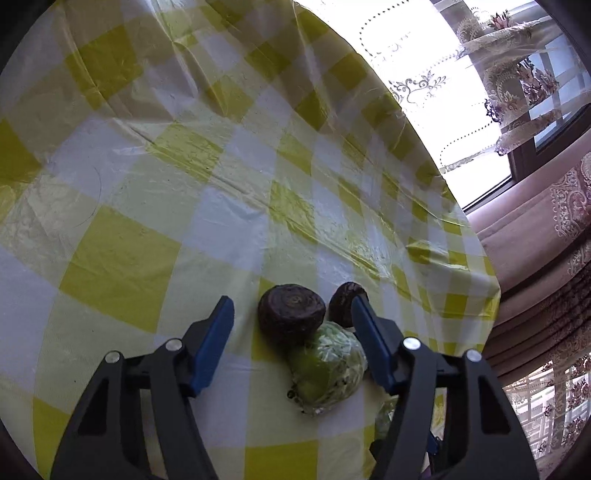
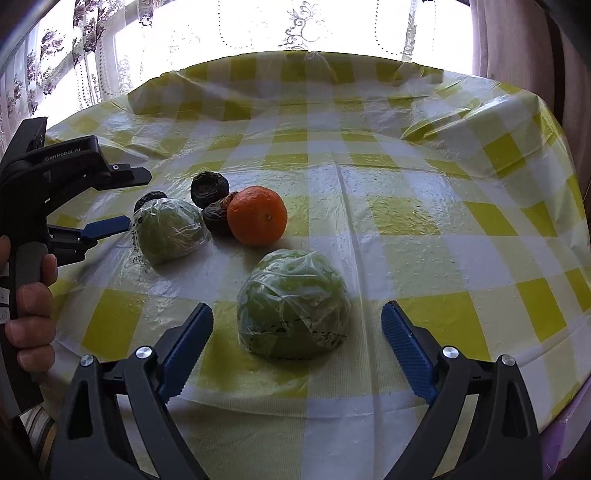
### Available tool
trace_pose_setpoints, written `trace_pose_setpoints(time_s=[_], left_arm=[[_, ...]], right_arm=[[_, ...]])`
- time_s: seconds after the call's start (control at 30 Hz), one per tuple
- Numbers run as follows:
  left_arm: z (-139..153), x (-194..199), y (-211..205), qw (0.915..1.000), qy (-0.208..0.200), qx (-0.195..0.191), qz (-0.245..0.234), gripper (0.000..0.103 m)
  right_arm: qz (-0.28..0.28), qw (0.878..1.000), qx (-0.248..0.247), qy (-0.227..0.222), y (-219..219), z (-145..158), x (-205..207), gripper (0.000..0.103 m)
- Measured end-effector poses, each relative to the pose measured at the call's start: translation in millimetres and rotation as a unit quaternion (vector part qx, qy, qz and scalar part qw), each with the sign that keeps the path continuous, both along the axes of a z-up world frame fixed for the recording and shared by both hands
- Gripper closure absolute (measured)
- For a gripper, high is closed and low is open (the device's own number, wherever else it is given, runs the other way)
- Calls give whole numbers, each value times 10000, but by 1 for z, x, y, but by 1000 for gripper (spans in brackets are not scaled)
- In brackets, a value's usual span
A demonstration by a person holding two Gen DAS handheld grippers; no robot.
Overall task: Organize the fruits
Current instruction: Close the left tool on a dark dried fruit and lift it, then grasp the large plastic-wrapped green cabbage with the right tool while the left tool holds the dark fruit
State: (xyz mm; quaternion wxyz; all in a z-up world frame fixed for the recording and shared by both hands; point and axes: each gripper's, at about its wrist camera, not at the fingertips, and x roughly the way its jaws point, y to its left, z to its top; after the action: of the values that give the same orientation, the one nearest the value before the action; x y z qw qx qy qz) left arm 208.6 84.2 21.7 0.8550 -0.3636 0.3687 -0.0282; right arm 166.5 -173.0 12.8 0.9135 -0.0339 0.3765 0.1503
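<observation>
On yellow-and-white checked tablecloth (image 2: 424, 221) w/ clear plastic over it, fruits sit in a loose cluster near the left side. Left gripper (image 1: 291, 314) has its blue pads either side of a wrapped green fruit (image 1: 327, 369) and a dark wrinkled fruit (image 1: 291, 312); right pad is against the green one's wrap, left pad stands clear, so jaws are part-spread, not pinching. 2nd dark fruit (image 1: 345, 301) sits just behind the right pad. From right wrist cam: same gripper comes in from left, a hand (image 2: 31, 291) on its grip. Orange (image 2: 257, 216) touches another dark fruit (image 2: 218, 218), one more dark fruit (image 2: 207, 189) behind. Right gripper (image 2: 297, 328) is spread wide, pads flanking a larger wrapped green fruit (image 2: 293, 314) w/o touching. Lace curtains (image 2: 258, 26) & bright window behind table
</observation>
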Motion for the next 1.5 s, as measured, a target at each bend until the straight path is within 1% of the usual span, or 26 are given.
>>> trace_pose_setpoints(time_s=[0.07,0.1,0.13,0.17,0.23,0.27,0.3,0.33,0.43,0.53,0.67,0.73,0.87,0.93,0.97,1.0,1.1,1.2,1.3,1.37,1.47,1.5], left_arm=[[0,5,-6,9999,36,108,-65,44],[0,7,-9,9997,76,219,-70,48],[1,10,-12,9993,122,353,-77,50],[2,12,-15,9986,159,505,-63,53],[3,16,-20,9966,221,792,-83,55],[5,18,-25,9947,261,988,-114,56],[5,19,-29,9923,304,1196,-127,61],[5,20,-31,9906,315,1323,-130,61],[6,21,-36,9873,310,1550,-161,61],[5,16,-32,9881,260,1514,-66,62],[6,-5,-28,9844,206,1740,179,62],[9,-20,-31,9814,185,1899,200,62],[18,-53,-47,9724,108,2327,153,62],[17,-66,-57,9650,118,2618,105,62],[15,-71,-60,9622,129,2721,53,62],[14,-76,-62,9611,140,2757,22,62],[12,-88,-62,9636,91,2671,-25,62],[11,-94,-65,9644,69,2640,-154,62],[9,-96,-69,9626,106,2698,-217,61],[9,-97,-70,9623,106,2704,-259,61],[8,-100,-72,9629,90,2677,-323,53],[8,-101,-74,9623,89,2698,-335,53]], right_arm=[[8,10000,-84,0,2,-1,0,11],[55,9999,-133,22,5,-2,0,9],[89,9997,-219,18,8,-3,1,6],[92,9997,-243,16,8,-2,1,5],[104,9997,-213,38,8,-3,2,4],[106,9997,-221,38,8,-3,2,4],[107,9997,-229,43,8,-2,2,4],[107,9997,-230,48,8,-2,2,4],[111,9996,-242,63,9,-2,1,4],[128,9996,-232,77,9,-2,2,4],[179,9996,-207,82,8,-2,0,4],[215,9996,-170,80,8,-2,-2,4],[238,9997,-88,68,6,-1,-3,5],[236,9997,-89,59,6,-1,-4,5],[243,9996,-95,53,6,-1,-5,5],[251,9996,-90,42,6,-1,-5,5],[236,9997,-59,-13,4,-1,-8,10],[210,9998,-18,-53,2,1,-9,19],[184,9998,27,-95,0,2,-11,30],[145,9998,94,-111,-4,3,-12,40],[178,9996,150,-135,-6,4,-14,44],[186,9996,159,-150,-6,4,-15,45]])
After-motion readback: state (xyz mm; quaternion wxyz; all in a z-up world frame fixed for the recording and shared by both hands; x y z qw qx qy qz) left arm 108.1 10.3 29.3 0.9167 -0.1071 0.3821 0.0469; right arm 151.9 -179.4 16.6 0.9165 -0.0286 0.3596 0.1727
